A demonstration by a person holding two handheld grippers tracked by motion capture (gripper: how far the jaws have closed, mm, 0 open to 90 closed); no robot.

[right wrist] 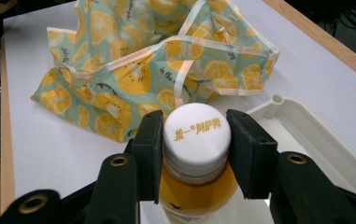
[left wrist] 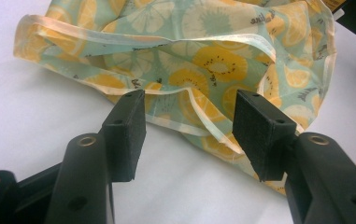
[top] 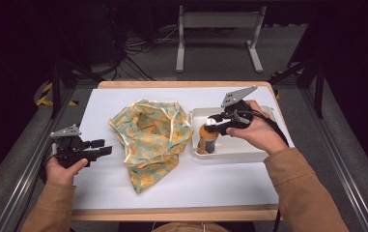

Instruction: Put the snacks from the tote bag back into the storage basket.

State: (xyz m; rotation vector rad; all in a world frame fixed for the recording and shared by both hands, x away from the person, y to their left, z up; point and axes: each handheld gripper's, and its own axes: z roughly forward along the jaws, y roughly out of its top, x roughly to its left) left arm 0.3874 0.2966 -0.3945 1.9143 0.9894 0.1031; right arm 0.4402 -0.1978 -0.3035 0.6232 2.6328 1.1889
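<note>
A crumpled cloth bag printed with orange slices on pale green lies in the middle of the white table top. An orange drink bottle with a white cap stands in the left end of a white tray. My right gripper is shut on the bottle's cap, one jaw on each side, with the bag just beyond. My left gripper hovers left of the bag, open with nothing between its jaws. In the left gripper view the bag lies right in front of the open gripper.
White sheet covers the wooden table, with bare surface in front of the bag and tray. The tray's rim runs to the right of the bottle. A metal stand and cables sit on the floor behind the table.
</note>
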